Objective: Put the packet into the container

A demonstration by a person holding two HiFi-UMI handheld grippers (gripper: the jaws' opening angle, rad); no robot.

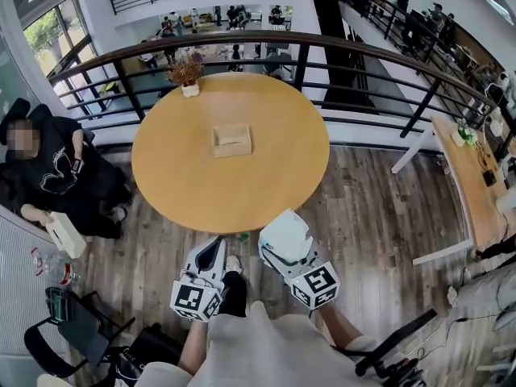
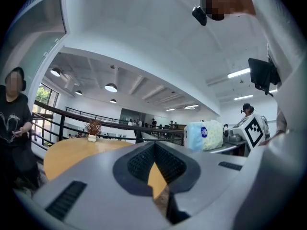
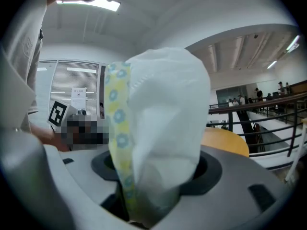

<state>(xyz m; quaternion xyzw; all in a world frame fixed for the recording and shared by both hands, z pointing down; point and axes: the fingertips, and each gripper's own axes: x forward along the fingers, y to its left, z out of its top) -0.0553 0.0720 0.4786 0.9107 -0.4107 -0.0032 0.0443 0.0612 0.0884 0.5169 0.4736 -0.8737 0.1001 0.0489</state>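
Left tongs: clenched, tips together, nothing between them; over the floor just off the tabletop's 6 o'clock edge.
Right tongs: grasping the packet, pads pressed on its lower end; off the tabletop edge at about 5 o'clock.
Packet: soft and white, with a yellow strip of blue flowers down one side in the right gripper view; it stands up out of the right tongs, clear of the tabletop and well apart from the container.
Container: small wooden box, alone at the centre of the tabletop.
Tabletop: round, pale wood.
Potted plant: at the tabletop's 11 o'clock edge, next to the railing.
Seated person: dark clothes, at 9 o'clock of the tabletop.
Left gripper view: packet shows at 3 o'clock of the left tongs.
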